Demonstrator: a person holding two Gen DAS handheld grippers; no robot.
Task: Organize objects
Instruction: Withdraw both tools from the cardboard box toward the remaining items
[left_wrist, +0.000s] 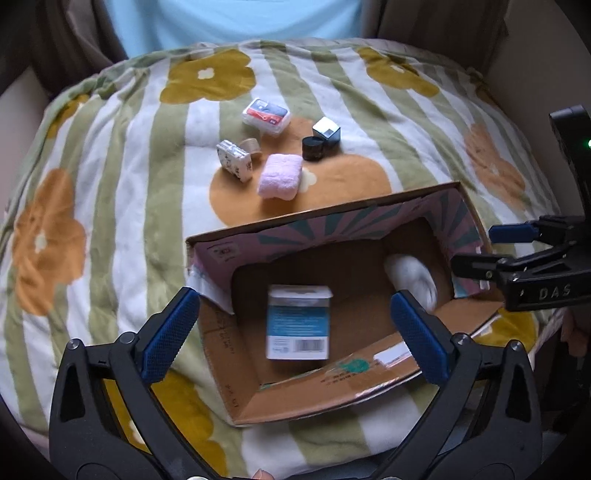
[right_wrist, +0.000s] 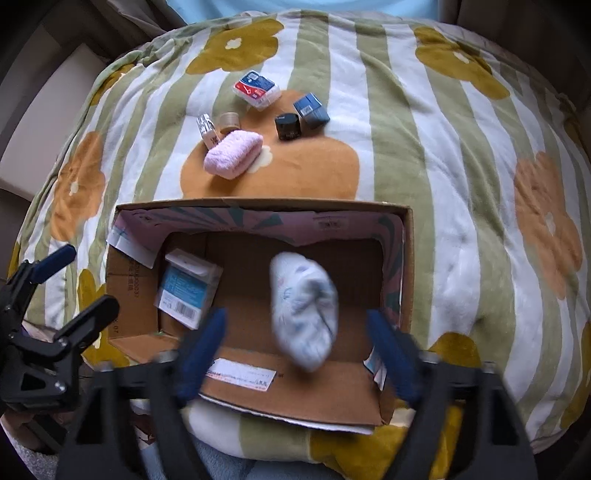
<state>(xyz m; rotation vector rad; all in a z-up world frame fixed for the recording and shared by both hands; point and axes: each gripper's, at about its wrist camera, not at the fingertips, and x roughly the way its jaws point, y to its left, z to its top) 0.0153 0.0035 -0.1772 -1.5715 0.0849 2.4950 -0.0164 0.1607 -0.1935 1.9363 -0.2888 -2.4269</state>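
Note:
An open cardboard box lies on a flowered blanket. Inside it a blue and white carton and a white rolled sock appear blurred. My left gripper is open and empty above the carton. My right gripper is open above the sock, its fingers blurred; it also shows at the left wrist view's right edge. Beyond the box lie a pink folded towel, a black jar, a silver-blue box, a red-blue plastic case, a patterned pack and a tape roll.
The striped flowered blanket covers a rounded bed surface. Brown curtains and a light blue pane stand behind it. The left gripper shows at the right wrist view's left edge.

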